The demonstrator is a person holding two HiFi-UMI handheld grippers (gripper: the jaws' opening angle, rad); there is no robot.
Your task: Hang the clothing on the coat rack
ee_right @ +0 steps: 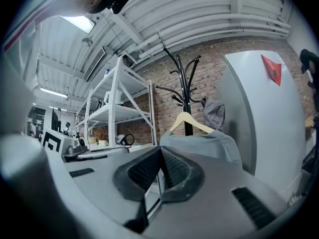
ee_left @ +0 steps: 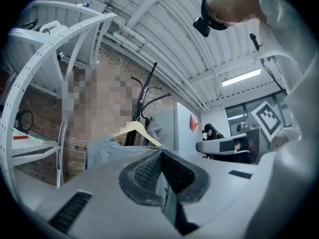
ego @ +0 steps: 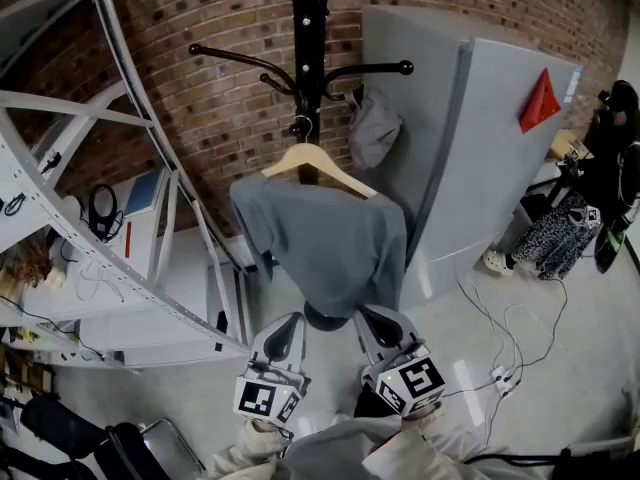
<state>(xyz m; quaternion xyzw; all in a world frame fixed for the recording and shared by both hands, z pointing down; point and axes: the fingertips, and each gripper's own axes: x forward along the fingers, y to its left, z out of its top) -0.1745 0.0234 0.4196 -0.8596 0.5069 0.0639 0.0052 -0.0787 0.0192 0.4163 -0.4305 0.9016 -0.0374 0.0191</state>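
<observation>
Two hand-held grippers, seen from above, point at a black coat rack (ego: 308, 28) that stands against a brick wall (ego: 200, 98); the left gripper (ego: 283, 336) has its fingers pressed together with nothing between them; the right gripper (ego: 382, 326), just beside it, also has its fingers closed tip to tip on nothing. Straight ahead of both pairs of fingers, just beyond their tips, hangs a grey garment (ego: 320, 238); whether its hem touches the fingertips cannot be told. The garment drapes over a wooden hanger (ego: 318, 160), whose hook sits on a peg of the rack, above and beyond the fingers; the garment's long axis runs up and down, neck end up at the hanger, hem down toward the fingers; the hanger lies crosswise to the fingers, its arms sloping down to left and right; the cloth reaches lower on the right side. A small grey cloth (ego: 373, 128) hangs from another peg, up and to the right of the right fingers. A tall grey cabinet (ego: 480, 168) stands to the right of the right fingers; white shelving (ego: 130, 218) stands to the left of the left fingers.
</observation>
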